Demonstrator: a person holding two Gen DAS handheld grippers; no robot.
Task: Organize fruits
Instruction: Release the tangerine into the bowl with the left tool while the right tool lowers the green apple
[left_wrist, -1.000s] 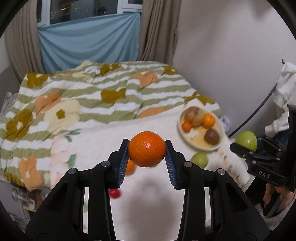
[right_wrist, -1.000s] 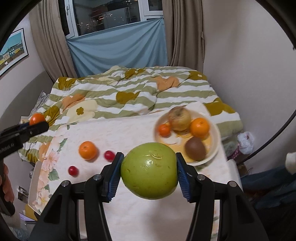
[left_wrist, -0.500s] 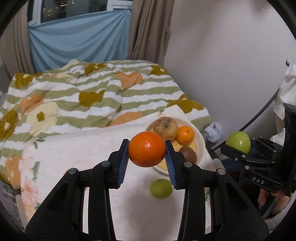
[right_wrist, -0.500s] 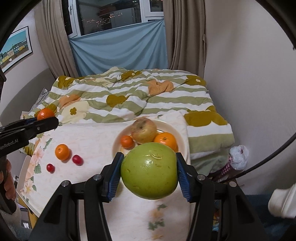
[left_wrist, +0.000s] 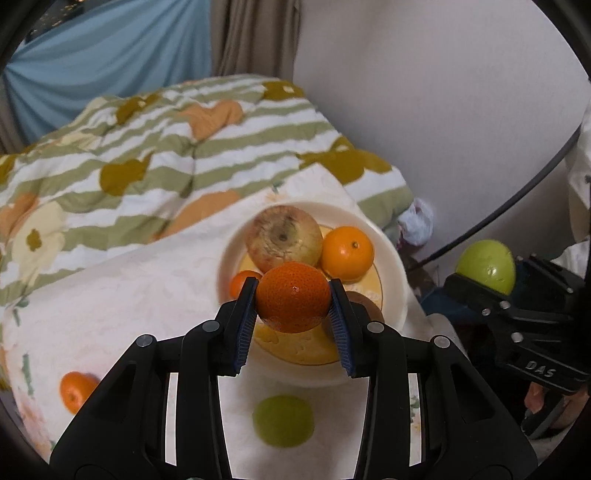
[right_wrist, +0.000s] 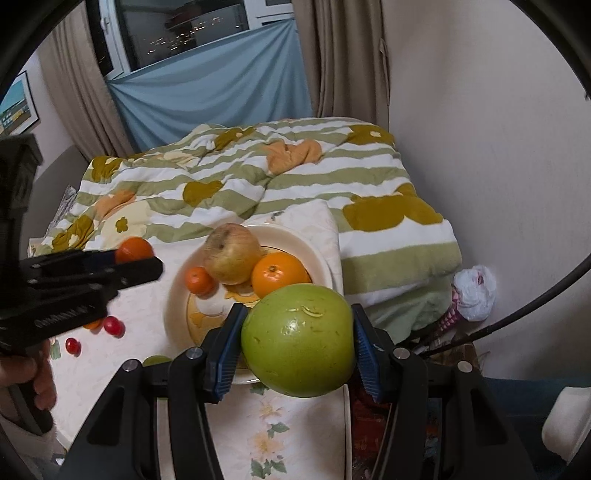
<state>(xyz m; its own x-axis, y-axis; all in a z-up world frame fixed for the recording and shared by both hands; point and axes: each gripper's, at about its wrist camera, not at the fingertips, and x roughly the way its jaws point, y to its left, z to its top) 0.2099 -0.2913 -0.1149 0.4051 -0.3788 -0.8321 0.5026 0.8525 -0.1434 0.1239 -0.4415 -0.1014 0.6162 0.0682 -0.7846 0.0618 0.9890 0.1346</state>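
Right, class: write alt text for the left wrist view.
The left gripper holds an orange above a cream plate holding an apple and oranges; the right gripper, at the right edge, holds a green apple.

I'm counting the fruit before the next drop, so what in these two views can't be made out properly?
- Brown kiwi-like fruit on the cream round plate: left wrist view, mostly hidden behind the left claw and its dark orange mandarin.
- Loose green round fruit on the white floral cloth: left wrist view, blurred; right wrist view, only a sliver behind the right claw.
- Small orange fruit: right wrist view, mostly covered by the left claw.
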